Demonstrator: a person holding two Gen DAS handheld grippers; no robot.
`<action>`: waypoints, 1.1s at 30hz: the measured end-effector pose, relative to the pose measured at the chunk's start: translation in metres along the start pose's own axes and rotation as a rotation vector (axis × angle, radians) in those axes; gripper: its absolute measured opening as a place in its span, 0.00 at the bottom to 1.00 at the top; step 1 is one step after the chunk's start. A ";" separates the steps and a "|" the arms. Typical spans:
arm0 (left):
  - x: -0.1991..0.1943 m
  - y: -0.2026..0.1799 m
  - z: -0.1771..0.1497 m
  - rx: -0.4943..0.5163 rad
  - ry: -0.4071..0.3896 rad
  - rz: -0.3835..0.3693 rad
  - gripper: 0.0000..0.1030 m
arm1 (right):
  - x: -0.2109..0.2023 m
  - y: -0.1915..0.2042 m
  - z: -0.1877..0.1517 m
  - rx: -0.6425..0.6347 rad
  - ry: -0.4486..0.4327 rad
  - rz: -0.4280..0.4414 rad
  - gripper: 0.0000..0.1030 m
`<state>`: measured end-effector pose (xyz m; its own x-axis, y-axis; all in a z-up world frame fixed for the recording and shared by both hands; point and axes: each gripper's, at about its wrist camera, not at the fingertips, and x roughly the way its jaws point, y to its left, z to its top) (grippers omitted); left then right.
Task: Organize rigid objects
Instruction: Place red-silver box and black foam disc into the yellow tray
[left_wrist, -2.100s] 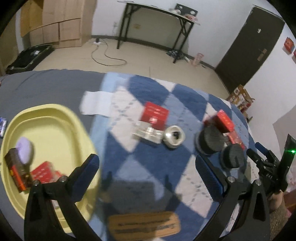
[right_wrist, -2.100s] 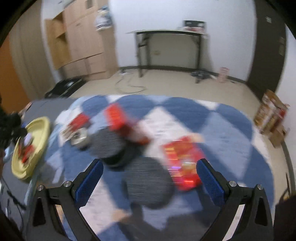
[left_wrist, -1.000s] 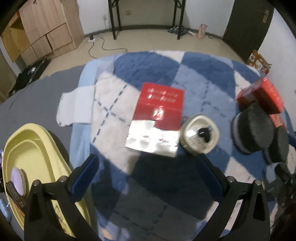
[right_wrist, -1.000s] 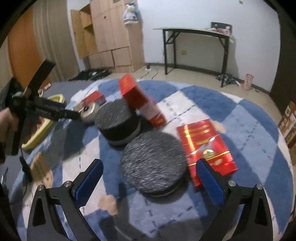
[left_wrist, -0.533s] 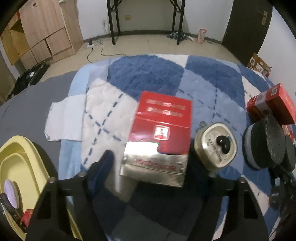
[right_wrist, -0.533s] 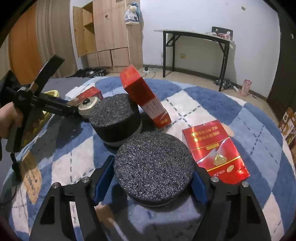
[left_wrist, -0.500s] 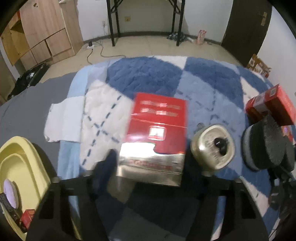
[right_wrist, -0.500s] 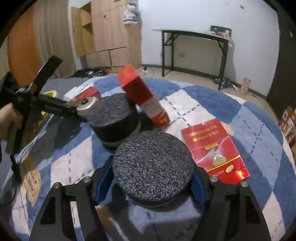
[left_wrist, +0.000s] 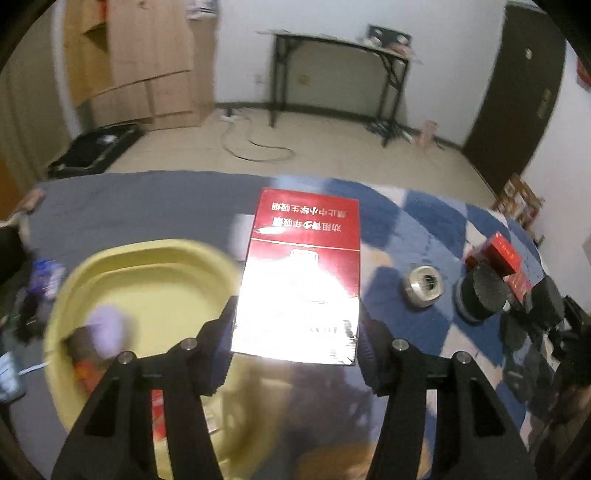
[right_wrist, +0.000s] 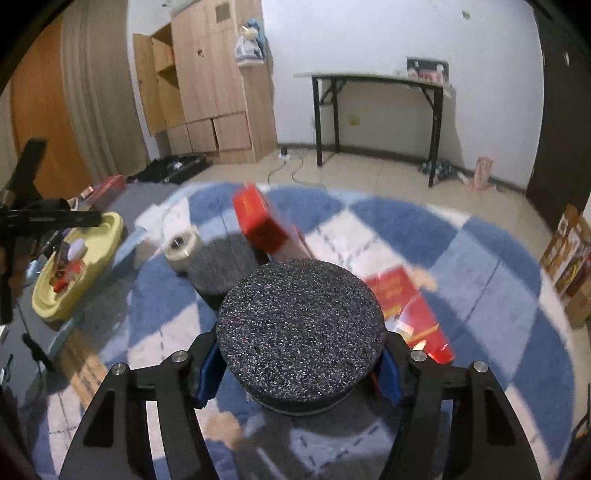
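Fingers of the left gripper (left_wrist: 295, 339) clamp the red and silver box (left_wrist: 301, 280) beside the yellow tray (left_wrist: 147, 258) ahead-left, while the right gripper (right_wrist: 299, 369) squeezes the black foam disc (right_wrist: 301, 328) between its pads.

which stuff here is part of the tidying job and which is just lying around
Job: red box in left gripper; black foam disc in right gripper; yellow tray; round tin.
Lying about: black folding table; wooden cabinet; floor cable.
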<state>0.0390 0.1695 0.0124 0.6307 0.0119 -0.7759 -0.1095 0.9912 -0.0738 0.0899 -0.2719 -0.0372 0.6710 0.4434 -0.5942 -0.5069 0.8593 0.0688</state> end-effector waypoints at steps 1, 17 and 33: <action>-0.014 0.018 -0.004 -0.006 -0.011 0.028 0.56 | -0.005 0.005 0.004 -0.007 -0.013 0.007 0.65; 0.003 0.196 -0.023 -0.254 0.070 0.105 0.56 | 0.049 0.239 0.074 -0.255 0.092 0.328 0.65; 0.058 0.233 -0.016 -0.289 0.186 0.071 0.57 | 0.223 0.332 0.108 -0.305 0.313 0.342 0.65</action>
<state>0.0381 0.3990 -0.0595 0.4660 0.0286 -0.8843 -0.3777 0.9103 -0.1696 0.1296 0.1402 -0.0607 0.2715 0.5470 -0.7919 -0.8325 0.5463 0.0920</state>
